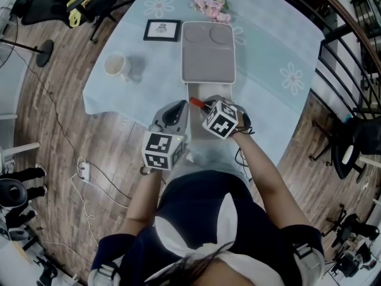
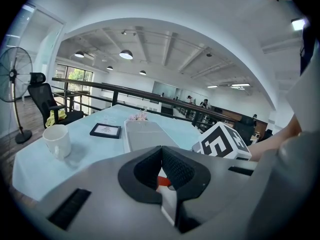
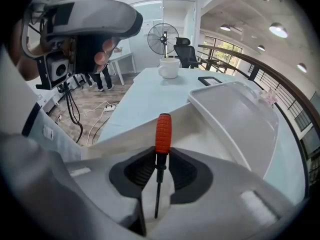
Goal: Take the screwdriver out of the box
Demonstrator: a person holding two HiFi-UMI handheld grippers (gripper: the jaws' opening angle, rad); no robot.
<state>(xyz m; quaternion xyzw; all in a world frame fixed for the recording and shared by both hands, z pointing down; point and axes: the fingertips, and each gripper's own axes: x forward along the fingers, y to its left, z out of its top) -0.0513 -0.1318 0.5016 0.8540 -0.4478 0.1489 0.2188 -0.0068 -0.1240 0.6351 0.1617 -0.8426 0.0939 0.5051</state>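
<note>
Orange-handled screwdriver (image 3: 163,129): found clamped at black shaft, just under handle, between jaws of right gripper (image 3: 159,166), handle projecting beyond tips. Sits above open white box (image 3: 200,129) at table (image 1: 268,46) near edge. Found left gripper (image 2: 161,151) just left, jaws together, nothing gripped.

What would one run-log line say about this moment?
right gripper: shut on screwdriver | screwdriver: over open box | left gripper: jaws together, at box
</note>
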